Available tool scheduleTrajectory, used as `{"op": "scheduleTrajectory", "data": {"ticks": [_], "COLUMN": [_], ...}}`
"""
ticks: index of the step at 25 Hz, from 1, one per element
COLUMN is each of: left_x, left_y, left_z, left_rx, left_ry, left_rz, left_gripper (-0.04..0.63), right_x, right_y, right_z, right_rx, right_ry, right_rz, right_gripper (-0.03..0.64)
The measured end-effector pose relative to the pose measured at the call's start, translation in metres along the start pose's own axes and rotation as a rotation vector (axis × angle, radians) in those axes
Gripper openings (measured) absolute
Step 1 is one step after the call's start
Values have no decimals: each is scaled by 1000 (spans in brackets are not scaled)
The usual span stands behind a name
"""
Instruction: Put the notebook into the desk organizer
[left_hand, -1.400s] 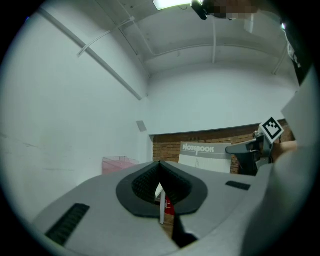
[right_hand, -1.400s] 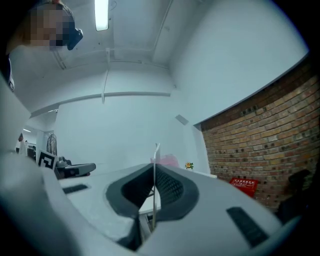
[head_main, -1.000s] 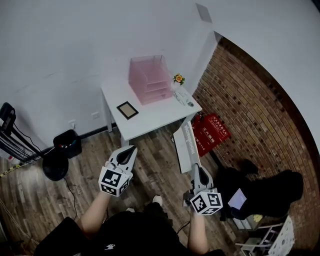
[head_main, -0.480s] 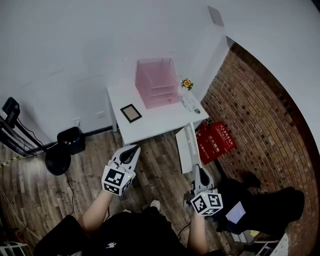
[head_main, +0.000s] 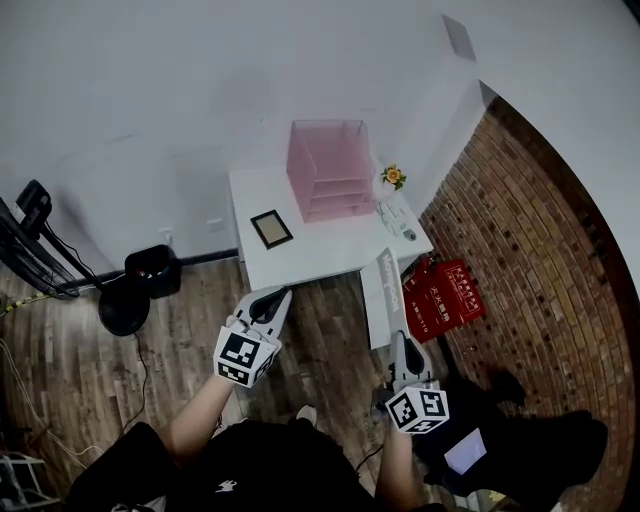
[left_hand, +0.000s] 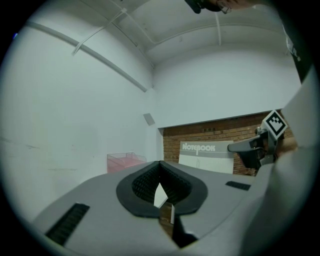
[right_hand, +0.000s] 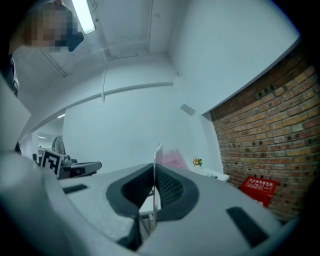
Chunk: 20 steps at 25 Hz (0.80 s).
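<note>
The right gripper (head_main: 397, 342) is clamped on the near end of the grey notebook (head_main: 386, 292), held on edge above the wood floor (head_main: 320, 330) by the white table (head_main: 330, 252) with the pink desk organizer (head_main: 328, 170), while the left gripper (head_main: 277, 297) is closed on nothing.

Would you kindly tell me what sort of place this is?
Likely a plain office or studio room: a white desk carrying a pink desk organizer against a white wall, a brick wall, and wood-plank floor.
</note>
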<state>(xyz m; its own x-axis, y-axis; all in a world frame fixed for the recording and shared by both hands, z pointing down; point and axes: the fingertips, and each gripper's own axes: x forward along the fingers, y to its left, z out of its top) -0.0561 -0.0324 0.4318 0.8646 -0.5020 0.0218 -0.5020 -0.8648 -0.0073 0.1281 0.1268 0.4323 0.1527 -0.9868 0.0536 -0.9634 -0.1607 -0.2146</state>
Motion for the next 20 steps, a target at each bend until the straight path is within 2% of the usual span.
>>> {"op": "scheduleTrajectory", "data": {"ticks": [13,20], "left_x": [40,55], "left_y": [-22,-29], "left_z": [2,-6], "left_rx": [-23,5], "left_ry": [9,44], "left_rz": [89,158], "left_gripper": [3,3], "right_x": [46,68], "right_y": [-50,-69], "right_z": [3,-3], "right_rx": [15,35], "right_ry": [33,50], "right_rz": [151,228], "right_gripper": [9,10]}}
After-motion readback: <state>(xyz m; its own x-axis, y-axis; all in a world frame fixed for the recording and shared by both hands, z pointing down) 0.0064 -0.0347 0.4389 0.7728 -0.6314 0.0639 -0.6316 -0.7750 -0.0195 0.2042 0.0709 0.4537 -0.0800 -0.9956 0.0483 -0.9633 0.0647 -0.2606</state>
